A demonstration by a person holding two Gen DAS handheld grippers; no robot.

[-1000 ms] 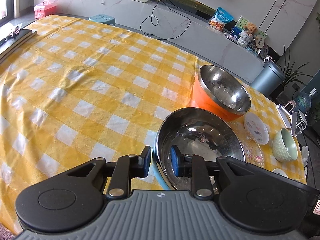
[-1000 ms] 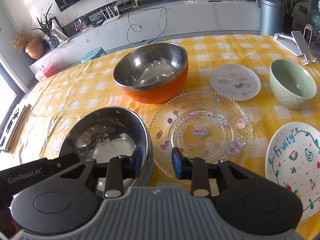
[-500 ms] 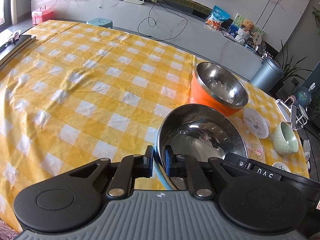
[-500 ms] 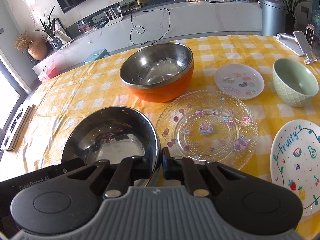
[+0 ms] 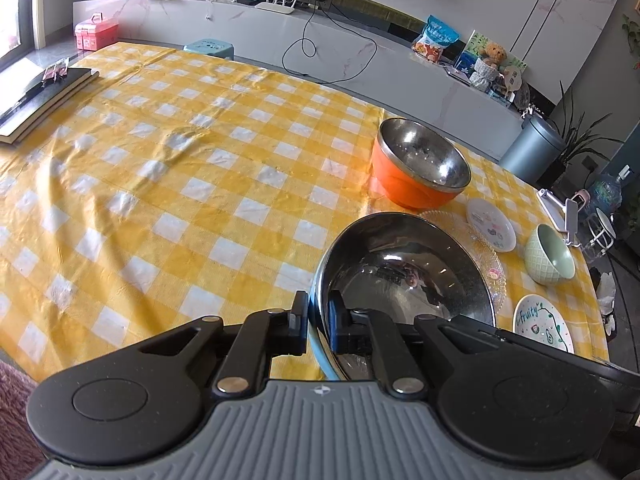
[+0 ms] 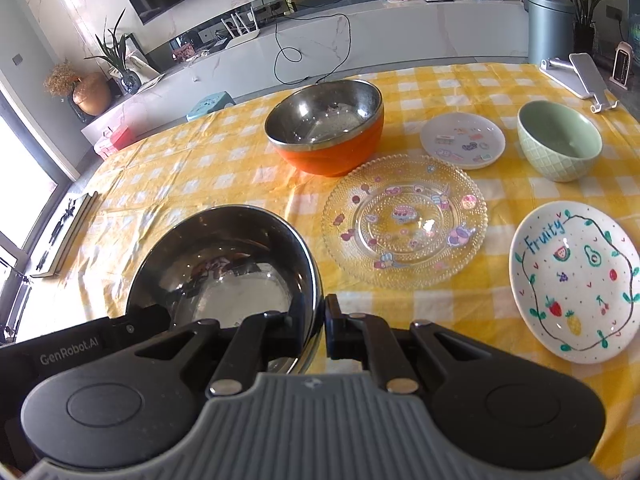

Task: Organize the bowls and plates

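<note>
Both grippers have closed since the earlier frames: the left gripper [image 5: 318, 320] and right gripper [image 6: 320, 322] stood open astride the rim of the steel bowl [image 6: 224, 264] and now each pinches it, one finger inside, one outside. It looks tipped and raised off the bench [image 5: 160, 184] compared with before, though whether its base has cleared the cloth I cannot tell. This bowl sits nearest the camera, left of the glass plate [image 6: 404, 220], with the orange bowl [image 6: 328, 136] beyond it. Polished steel is stiff and will not give, but it is slick, and a thin rim offers little bite, so two opposed holds make sense; I judge it fairly light. A likely home is inside the orange bowl, which seems similar in size, so nesting may be snug. Fragile pieces lie close: the glass plate, small plate [image 6: 462, 140], green bowl [image 6: 560, 140] and fruit plate [image 6: 572, 280].
</note>
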